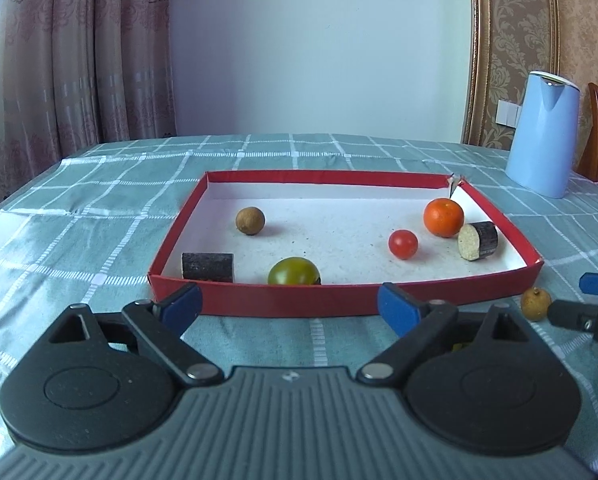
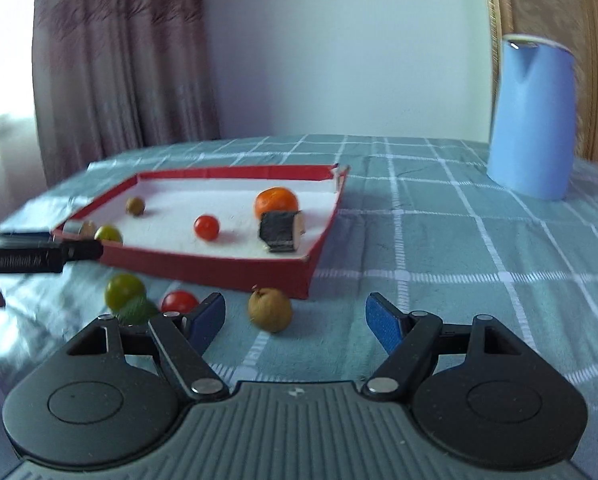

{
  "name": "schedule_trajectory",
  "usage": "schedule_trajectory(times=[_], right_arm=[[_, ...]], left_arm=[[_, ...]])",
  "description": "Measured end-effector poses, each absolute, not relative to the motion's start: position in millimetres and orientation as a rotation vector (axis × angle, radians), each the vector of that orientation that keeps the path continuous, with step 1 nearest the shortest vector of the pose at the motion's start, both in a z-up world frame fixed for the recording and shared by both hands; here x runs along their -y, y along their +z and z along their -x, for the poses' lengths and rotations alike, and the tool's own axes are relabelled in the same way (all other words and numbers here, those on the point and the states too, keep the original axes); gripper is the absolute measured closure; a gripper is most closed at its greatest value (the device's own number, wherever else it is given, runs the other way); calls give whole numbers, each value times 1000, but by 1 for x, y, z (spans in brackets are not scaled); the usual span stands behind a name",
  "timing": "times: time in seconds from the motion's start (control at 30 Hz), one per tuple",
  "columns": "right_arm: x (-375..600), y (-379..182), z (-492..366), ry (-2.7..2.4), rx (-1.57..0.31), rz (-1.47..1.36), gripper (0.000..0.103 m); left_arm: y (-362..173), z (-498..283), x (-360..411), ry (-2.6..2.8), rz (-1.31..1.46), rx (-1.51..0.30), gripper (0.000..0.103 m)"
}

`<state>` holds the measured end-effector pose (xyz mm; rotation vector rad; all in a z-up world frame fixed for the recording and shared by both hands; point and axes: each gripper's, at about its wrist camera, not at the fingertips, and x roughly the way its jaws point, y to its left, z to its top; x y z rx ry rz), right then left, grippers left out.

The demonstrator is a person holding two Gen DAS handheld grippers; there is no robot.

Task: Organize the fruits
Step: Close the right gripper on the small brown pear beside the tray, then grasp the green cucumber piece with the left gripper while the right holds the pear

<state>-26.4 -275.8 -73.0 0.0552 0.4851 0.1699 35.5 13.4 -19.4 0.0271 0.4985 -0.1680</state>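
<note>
Fruits lie partly in the red tray (image 1: 259,300) and partly on the checked tablecloth (image 1: 79,208) in front of it. Inside the tray you have a brown longan (image 1: 250,221) toward the back left, an orange (image 1: 443,217) near the back right corner, a red tomato (image 1: 403,244) just in front of the orange, and a green tomato (image 1: 293,271) close to the near wall. Two dark cut pieces are there too: one cylinder (image 1: 207,267) lies in the near left corner, the other (image 1: 478,240) touches the orange and shows its pale cut face.

Outside the tray, in the right wrist view, a second longan (image 2: 270,309) rests on the cloth just before the tray's near corner. To its left you see a second red tomato (image 2: 179,301) and two green fruits (image 2: 125,288) that touch each other.

Your left gripper (image 1: 289,307) is just before the tray's near wall, its jaws spread wide with nothing between them. Your right gripper (image 2: 295,322) is low over the cloth with its jaws apart; the second longan sits just ahead of the gap and the pads do not press on it.

A blue jug (image 1: 543,140) stands well apart, at the far right of the table
</note>
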Motion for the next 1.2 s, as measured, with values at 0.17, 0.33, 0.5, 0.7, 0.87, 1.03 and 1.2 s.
schedule_trajectory(times=[0.17, 0.33, 0.5, 0.7, 0.87, 1.03, 1.2], right_arm=[[261, -80, 14, 198, -561, 21, 58], [256, -81, 2, 167, -577, 23, 65], [246, -82, -1, 170, -578, 83, 75], [250, -81, -1, 173, -580, 60, 75], [250, -81, -1, 172, -581, 55, 75], [254, -81, 3, 150, -576, 40, 75], [261, -79, 5, 111, -568, 13, 75]], left_arm=[[-21, -35, -11, -174, -39, -504, 8], [-21, -33, -9, -200, -57, -500, 8], [-22, -30, -3, -258, -80, -501, 8], [-22, -18, 9, -363, -134, -461, 10], [-20, 3, 17, -463, -166, -374, 10], [-21, 0, 21, -485, -160, -415, 15], [-24, 16, 31, -584, -174, -440, 15]])
